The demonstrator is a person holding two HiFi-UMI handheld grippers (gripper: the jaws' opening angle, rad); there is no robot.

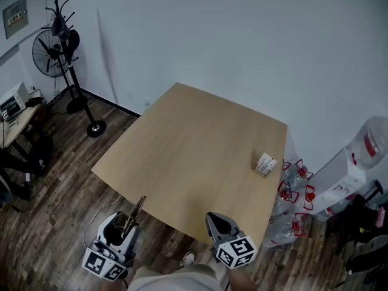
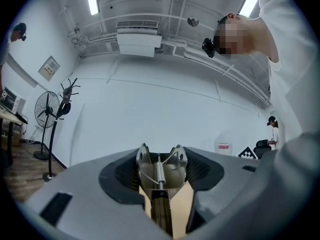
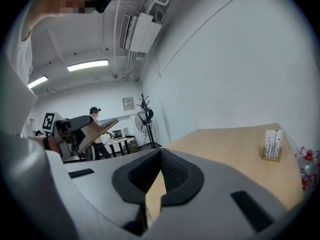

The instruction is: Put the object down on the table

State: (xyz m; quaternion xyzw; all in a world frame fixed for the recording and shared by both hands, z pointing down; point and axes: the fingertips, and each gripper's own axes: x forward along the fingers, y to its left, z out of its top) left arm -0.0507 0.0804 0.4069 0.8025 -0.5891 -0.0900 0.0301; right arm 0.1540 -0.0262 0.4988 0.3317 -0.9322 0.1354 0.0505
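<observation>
My left gripper [image 1: 124, 223] hangs off the table's near left corner, below the edge, shut on a metal spring clip [image 1: 134, 210] whose brownish end sticks up out of the jaws. In the left gripper view the clip [image 2: 160, 171] fills the gap between the jaws, showing two holed metal ears and a coil spring; the gripper [image 2: 160, 156] points up at the wall. My right gripper [image 1: 213, 218] sits over the table's near edge, shut and with nothing in it [image 3: 161, 151]. The tan table [image 1: 194, 144] lies ahead.
A small printed box [image 1: 265, 164] stands near the table's right edge, box [image 3: 273, 144]. Water bottles [image 1: 297, 193] and a dispenser [image 1: 357, 162] stand on the floor at right. A fan and coat stand [image 1: 57, 47] are at far left. A person [image 3: 94, 115] stands in the background.
</observation>
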